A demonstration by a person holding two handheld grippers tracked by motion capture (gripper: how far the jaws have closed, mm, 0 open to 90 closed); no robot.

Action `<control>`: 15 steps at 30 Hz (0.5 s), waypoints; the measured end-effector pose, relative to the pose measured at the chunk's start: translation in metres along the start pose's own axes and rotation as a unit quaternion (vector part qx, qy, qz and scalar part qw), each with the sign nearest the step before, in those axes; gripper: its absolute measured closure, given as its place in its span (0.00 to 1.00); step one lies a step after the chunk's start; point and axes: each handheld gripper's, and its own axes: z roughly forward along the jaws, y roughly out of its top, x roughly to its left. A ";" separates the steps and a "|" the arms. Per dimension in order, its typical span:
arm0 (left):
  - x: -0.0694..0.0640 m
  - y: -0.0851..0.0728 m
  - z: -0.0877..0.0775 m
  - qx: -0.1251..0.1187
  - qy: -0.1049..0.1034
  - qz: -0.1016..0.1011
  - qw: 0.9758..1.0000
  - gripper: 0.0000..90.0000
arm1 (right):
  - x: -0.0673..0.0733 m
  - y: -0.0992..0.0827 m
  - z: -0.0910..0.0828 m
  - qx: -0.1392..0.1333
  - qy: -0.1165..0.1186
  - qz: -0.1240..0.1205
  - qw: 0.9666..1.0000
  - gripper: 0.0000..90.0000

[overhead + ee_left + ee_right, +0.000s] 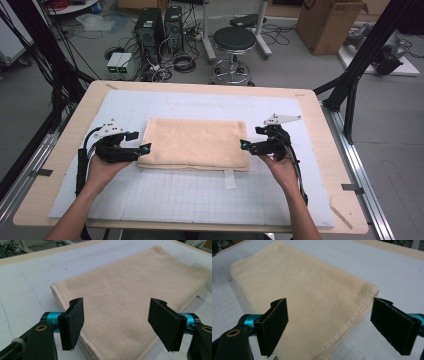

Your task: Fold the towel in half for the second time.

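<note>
Folded towel (195, 142) lies flat mid-bench (320, 150), and both tongs, left (144, 148) and right (243, 145), gape wide and empty at its opposite short ends, likely lined up to pinch each edge together.

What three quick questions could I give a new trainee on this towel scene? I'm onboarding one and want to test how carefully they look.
1. True or false: the folded towel lies flat on the white mat.
2. Which holds? A. The left gripper is clamped on the towel. B. Both the left gripper and the right gripper stand open at opposite short ends of the towel. C. The towel hangs in the air.
3. Fill in: the small white tag sticks out from the towel's ____ edge, as the high view shows it.

Key: 1 true; 2 B; 3 near (the person's side).
</note>
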 end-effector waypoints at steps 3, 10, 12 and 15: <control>-0.001 -0.004 -0.003 -0.008 0.001 -0.002 1.000 0.33 | 0.001 -0.007 -0.001 0.001 0.000 0.001 1.000 0.15; -0.006 -0.009 -0.009 -0.017 -0.006 -0.004 1.000 0.32 | 0.004 -0.016 -0.010 -0.013 0.003 0.000 1.000 0.15; -0.009 -0.011 -0.010 -0.015 -0.009 -0.001 1.000 0.30 | 0.005 -0.017 -0.012 -0.009 0.005 0.000 1.000 0.14; -0.014 -0.016 -0.011 -0.009 -0.007 0.007 1.000 0.30 | 0.009 -0.020 -0.017 -0.019 0.001 -0.005 1.000 0.14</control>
